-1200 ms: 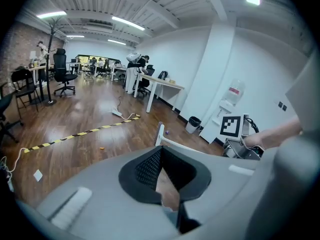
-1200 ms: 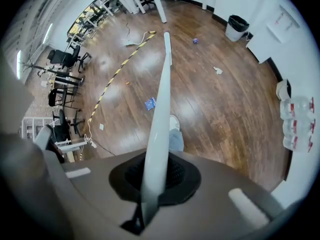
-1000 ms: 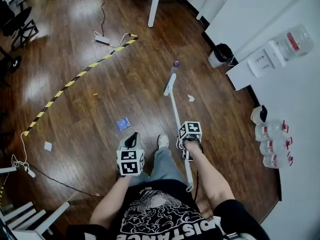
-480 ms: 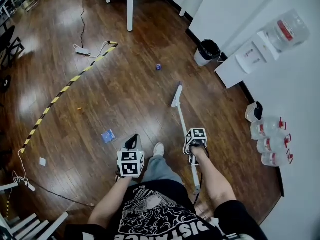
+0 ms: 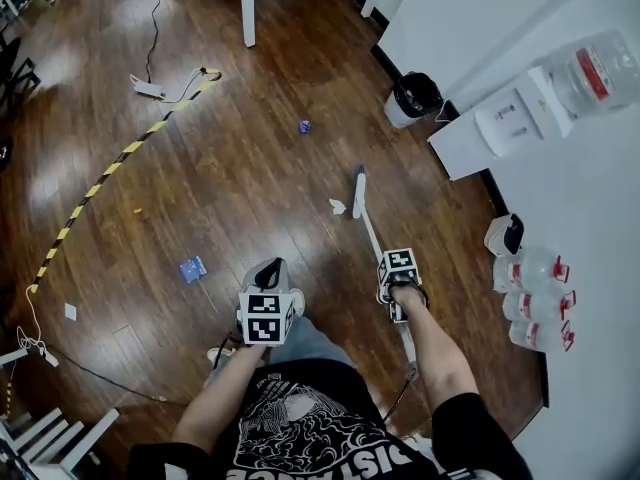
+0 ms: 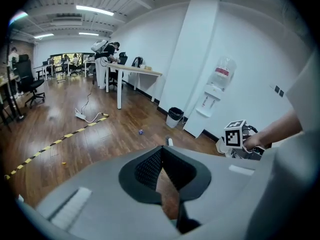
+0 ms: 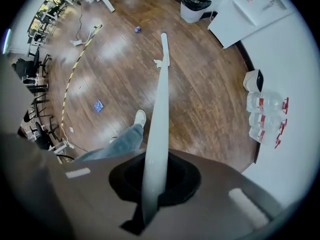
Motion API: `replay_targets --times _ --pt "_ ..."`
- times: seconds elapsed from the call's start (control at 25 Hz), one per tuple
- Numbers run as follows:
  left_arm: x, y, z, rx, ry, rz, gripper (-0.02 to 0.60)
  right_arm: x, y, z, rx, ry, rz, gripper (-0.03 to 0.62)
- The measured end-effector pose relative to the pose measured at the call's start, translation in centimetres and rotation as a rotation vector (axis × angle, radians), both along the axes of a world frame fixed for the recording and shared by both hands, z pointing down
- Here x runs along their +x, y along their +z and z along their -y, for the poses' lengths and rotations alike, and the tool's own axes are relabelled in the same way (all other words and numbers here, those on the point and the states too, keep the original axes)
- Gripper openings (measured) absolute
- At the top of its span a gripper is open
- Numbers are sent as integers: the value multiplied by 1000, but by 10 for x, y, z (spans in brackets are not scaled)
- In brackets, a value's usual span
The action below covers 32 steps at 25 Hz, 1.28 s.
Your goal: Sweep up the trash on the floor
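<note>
My right gripper (image 5: pixel 392 280) (image 7: pixel 154 186) is shut on the white handle of a broom (image 5: pixel 372 232) (image 7: pixel 159 109). The broom head (image 5: pixel 358 192) rests on the wooden floor. A crumpled white paper scrap (image 5: pixel 338 206) (image 7: pixel 158 62) lies just left of the head. A small purple bit (image 5: pixel 304 126) (image 7: pixel 138 29) (image 6: pixel 141 132) lies farther off. A blue wrapper (image 5: pixel 192 268) (image 7: pixel 98 106) lies to the left. My left gripper (image 5: pixel 266 271) (image 6: pixel 162 176) hangs shut and holds nothing, over the person's leg.
A black bin (image 5: pixel 412 96) (image 7: pixel 195 5) (image 6: pixel 175 116) stands by the white wall, next to a water dispenser (image 5: pixel 500 123). Water bottles (image 5: pixel 535 298) line the right wall. Yellow-black tape (image 5: pixel 110 168), a power strip (image 5: pixel 145 88) and a table leg (image 5: pixel 248 8) lie left and ahead.
The broom head has crossed from the left of the white paper scrap to its right. The person has stepped forward, and the whole floor view has shifted.
</note>
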<state>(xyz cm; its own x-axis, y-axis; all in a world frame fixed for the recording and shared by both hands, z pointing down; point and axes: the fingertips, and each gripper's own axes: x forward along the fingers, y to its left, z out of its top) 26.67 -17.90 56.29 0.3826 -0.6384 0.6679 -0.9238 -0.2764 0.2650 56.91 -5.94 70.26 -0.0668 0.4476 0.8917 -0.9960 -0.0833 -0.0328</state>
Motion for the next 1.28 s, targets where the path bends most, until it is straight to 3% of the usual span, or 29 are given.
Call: replay_targets --times 0.28,0.6,1.0,1.28 --pt "0 15 20 -46 -60 21 6 56 10 36 -119 -195 -150 0" --pt "-18 26 19 -86 -107 40 6 53 20 55 -238 -413 -226 0" --pt "-56 30 5 -96 -182 38 6 14 28 35 -300 -555 -216 0" --pt "-95 27 -29 -76 -194 12 6 -59 22 5 -289 -541 -170 9"
